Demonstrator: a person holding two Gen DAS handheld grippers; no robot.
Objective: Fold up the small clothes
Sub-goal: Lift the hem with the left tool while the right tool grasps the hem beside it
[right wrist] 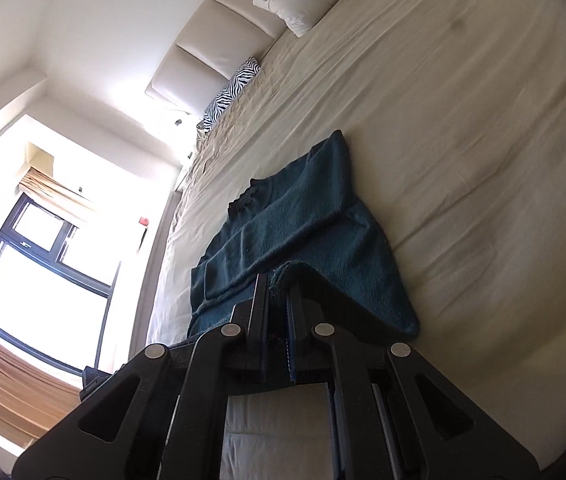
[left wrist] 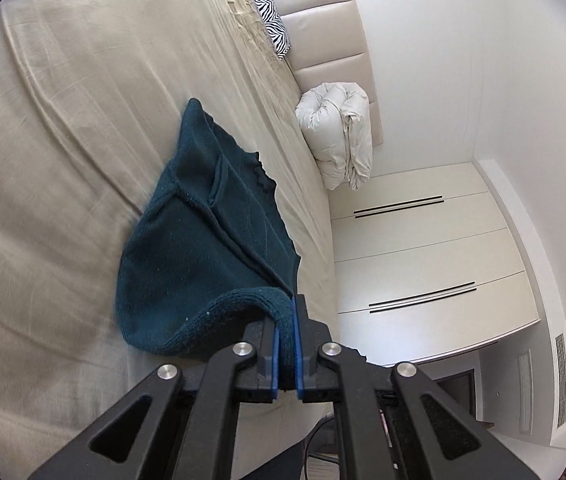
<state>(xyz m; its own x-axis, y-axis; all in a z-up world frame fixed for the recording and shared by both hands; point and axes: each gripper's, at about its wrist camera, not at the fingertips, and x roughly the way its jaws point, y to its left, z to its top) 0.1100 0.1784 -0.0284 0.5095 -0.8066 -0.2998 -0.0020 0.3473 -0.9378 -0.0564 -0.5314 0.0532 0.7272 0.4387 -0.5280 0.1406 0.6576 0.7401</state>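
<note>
Sweater (left wrist: 203, 240), dark teal knit, lay on the bed (left wrist: 63, 120) near its front edge, with its far end flat on the beige sheet and its near end lifted. The left gripper (left wrist: 287, 320) had its jaws pressed together on the ribbed hem, which ran between the blue pads (left wrist: 296, 344) and curled away to the left. The right gripper (right wrist: 279, 292) likewise pinched a bunched fold of the same sweater (right wrist: 303, 232) between its jaws. From both grips the fabric sloped down to the sheet. A sleeve stretched toward the headboard (left wrist: 331, 56). A zebra pillow (left wrist: 267, 12) lay at the head of the bed, touching the headboard. A folded white duvet (left wrist: 339, 132) rested against the headboard, well apart from the sweater. White wardrobe doors (left wrist: 423, 248) stood beyond the bed in the left view; a window (right wrist: 35, 264) showed in the right view.
</note>
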